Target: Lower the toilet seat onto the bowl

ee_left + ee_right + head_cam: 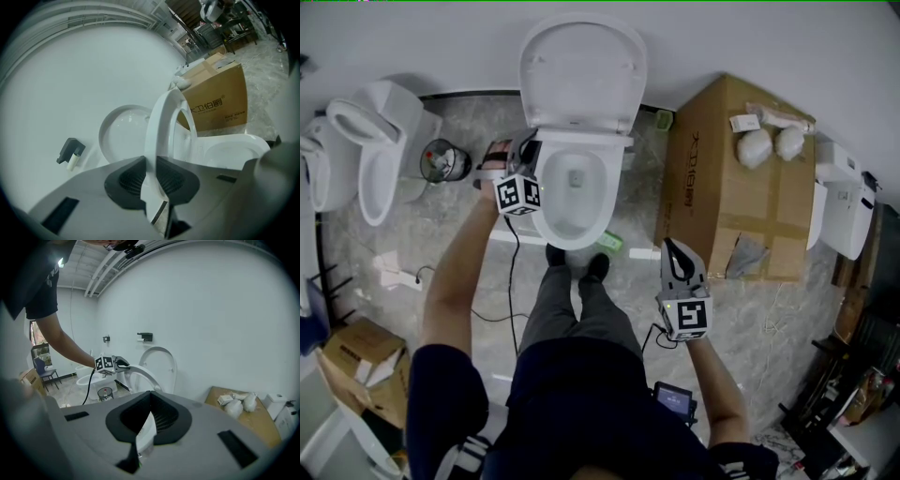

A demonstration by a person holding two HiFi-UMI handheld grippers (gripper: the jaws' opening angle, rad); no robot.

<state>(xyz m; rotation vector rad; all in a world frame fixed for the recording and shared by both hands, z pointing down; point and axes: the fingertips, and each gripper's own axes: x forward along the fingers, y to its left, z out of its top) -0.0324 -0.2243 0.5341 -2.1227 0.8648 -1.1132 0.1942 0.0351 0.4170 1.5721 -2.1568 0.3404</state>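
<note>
Left hand-held gripper (151, 178) is clamped on the free edge of the white plastic oval toilet seat ring (157, 131). The seat is tilted partway between the upright white lid (581, 66) and the white ceramic toilet bowl (546, 225). Right hand-held gripper (150, 401) is closed on nothing, well apart from the toilet. Seat is probably light, stiff, smooth and slippery, and could slam on its hinge, so the free-edge hold looks right; ease it down.
</note>
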